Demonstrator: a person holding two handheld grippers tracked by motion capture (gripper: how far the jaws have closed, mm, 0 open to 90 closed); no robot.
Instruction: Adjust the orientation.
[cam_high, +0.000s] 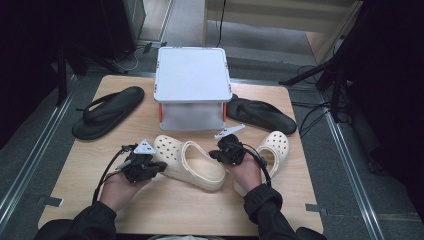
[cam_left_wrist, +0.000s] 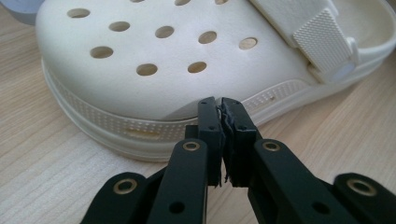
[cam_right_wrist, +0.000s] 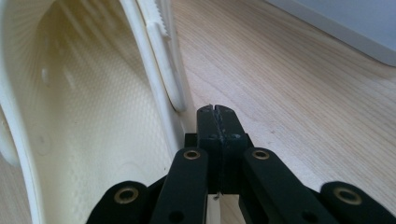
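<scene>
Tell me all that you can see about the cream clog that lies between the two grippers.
The cream clog looks like soft moulded foam. Its rounded toe, pierced with round holes, points to the far left; the open heel end points to the near right. A ribbed strap is fixed to the side with a round rivet. A dotted band runs around the sole. The clog lies upright on the wooden table. The shut left gripper meets its sole edge at the toe.

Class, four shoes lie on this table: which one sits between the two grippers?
The cream clog left of its twin: the left gripper is at its toe, the right gripper by its heel. The other clog and both black flip-flops lie farther out.
</scene>
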